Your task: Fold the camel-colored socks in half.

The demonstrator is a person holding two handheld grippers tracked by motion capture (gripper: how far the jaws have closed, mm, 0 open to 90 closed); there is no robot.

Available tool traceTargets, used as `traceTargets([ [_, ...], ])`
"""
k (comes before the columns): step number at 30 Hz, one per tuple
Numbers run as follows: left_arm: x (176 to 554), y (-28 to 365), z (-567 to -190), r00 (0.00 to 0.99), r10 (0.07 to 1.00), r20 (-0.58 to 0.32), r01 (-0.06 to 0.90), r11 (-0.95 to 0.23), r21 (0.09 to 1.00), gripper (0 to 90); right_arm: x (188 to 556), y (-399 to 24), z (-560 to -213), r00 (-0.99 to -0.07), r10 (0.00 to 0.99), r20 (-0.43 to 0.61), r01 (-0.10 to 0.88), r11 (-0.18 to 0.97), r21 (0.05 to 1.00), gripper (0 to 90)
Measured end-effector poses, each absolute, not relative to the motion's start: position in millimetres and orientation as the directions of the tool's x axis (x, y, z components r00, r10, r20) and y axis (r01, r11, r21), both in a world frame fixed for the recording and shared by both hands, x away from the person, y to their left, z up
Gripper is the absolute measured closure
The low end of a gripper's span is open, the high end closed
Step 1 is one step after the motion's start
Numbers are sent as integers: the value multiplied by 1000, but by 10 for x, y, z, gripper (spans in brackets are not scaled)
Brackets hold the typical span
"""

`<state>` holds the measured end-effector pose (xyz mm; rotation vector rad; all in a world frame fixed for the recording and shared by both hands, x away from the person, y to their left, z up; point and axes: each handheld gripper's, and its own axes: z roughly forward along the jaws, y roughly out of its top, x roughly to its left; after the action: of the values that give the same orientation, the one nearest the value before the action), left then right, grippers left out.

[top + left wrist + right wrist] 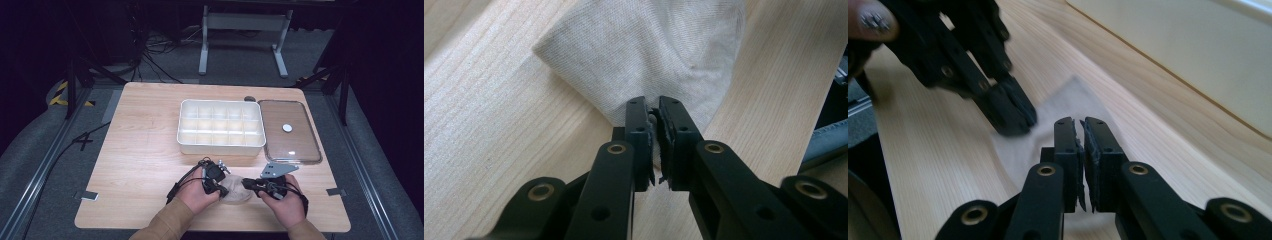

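The left gripper (652, 112) and the right gripper (1077, 131) are each pinching an edge of the small beige cloth (237, 189), lying on the light wooden table (145, 150). Probably folding is only starting. The white divided plastic box (220, 126) is waiting empty; the floor behind is looking dark.

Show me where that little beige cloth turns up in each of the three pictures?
High view: the beige cloth lies near the front table edge, between the two hands.
Left gripper view: upper middle, its edge pinched in the jaws.
Right gripper view: centre, pale and blurred.
Shared landmark: the wooden table.
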<state>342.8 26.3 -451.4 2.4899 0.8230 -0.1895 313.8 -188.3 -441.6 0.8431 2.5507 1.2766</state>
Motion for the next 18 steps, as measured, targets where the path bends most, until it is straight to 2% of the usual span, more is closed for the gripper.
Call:
traceTargets([
  [5, 3415, 287, -4521, 797, 529, -292, 604, -676, 422, 837, 3146, -1717, -4563, -844, 532, 65, 407, 557, 724, 875],
  [9, 3423, 283, -4523, 800, 526, -289, 600, -679, 424, 837, 3162, -1825, -4611, -823, 563, 74, 451, 569, 688, 889],
  [18, 3448, 282, -4527, 790, 528, -310, 613, -675, 411, 840, 3154, -1969, -4623, -815, 574, 82, 473, 577, 666, 897],
])
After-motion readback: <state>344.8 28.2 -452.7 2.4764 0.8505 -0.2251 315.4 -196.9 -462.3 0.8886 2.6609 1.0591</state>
